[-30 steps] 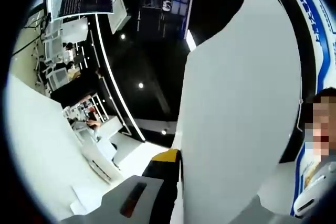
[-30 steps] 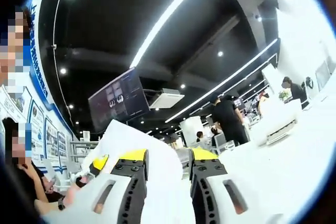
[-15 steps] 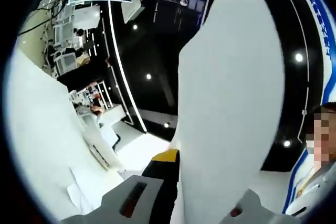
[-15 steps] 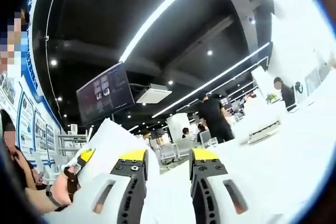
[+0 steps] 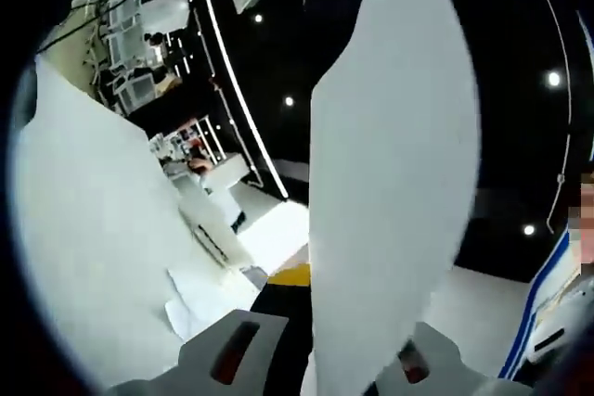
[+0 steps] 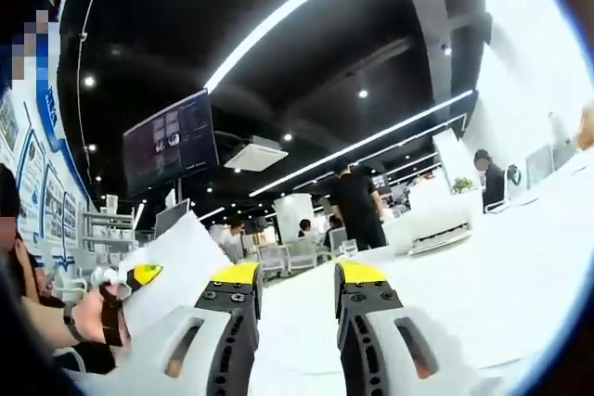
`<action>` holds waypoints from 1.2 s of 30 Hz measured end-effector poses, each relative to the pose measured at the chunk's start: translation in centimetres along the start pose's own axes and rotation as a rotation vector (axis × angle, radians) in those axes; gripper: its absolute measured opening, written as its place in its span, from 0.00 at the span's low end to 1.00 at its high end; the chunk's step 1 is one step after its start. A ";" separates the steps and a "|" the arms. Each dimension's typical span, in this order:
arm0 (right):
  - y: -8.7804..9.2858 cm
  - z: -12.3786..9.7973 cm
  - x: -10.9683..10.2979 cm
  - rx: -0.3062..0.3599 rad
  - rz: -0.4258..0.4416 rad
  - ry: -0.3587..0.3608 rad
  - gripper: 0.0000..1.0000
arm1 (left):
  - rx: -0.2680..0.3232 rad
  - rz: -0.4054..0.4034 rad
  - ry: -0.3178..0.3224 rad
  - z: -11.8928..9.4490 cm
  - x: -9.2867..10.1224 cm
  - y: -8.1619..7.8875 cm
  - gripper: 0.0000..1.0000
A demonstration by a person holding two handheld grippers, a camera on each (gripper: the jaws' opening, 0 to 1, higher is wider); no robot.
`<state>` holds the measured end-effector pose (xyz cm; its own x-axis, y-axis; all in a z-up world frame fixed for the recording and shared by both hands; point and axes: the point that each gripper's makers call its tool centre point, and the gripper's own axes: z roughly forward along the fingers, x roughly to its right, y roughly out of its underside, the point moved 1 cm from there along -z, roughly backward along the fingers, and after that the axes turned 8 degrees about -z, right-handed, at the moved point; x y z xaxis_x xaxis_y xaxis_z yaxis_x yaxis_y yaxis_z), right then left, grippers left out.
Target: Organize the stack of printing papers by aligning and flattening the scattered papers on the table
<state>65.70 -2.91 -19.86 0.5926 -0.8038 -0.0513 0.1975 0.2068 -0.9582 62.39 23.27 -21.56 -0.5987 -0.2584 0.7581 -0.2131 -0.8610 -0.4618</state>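
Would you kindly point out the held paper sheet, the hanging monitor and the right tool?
paper sheet (image 5: 394,164), left gripper view, middle of its white face.
hanging monitor (image 6: 169,141), right gripper view, middle of its screen.
right tool (image 6: 297,277), right gripper view, midway between yellow tips.

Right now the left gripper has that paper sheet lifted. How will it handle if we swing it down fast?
Likely floppy: the paper sheet rises tall above the left gripper and is pinched only at its bottom edge. Probably light, so air could bend or flutter it. It may slip, since the grip area looks small against the sheet.
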 end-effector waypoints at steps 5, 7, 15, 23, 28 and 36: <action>2.3 -0.6 0.5 -0.050 -0.088 0.020 0.27 | -0.029 0.133 -0.090 -0.9 -2.3 0.5 0.06; 2.8 -0.7 0.6 -0.060 -0.097 0.020 0.28 | -0.032 0.156 -0.088 -0.6 -2.1 0.6 0.06; 3.4 -1.6 1.3 -0.033 -0.042 0.029 0.28 | -0.026 0.357 -0.153 -0.2 -2.9 1.2 0.06; 3.1 -2.8 3.0 -0.017 0.032 0.056 0.29 | 0.017 0.423 -0.188 -0.9 -2.7 0.7 0.06; 2.8 -3.4 3.9 0.011 0.095 0.088 0.29 | 0.003 0.433 -0.194 -0.8 -3.0 0.8 0.06; 3.4 -2.9 2.9 -0.024 0.074 0.076 0.28 | -0.010 0.434 -0.185 -0.7 -3.1 0.9 0.06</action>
<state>65.80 -6.20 -24.05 0.5437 -0.8271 -0.1426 0.1358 0.2543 -0.9575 63.55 23.57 -24.68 -0.4869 -0.6678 0.5631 0.0181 -0.6522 -0.7578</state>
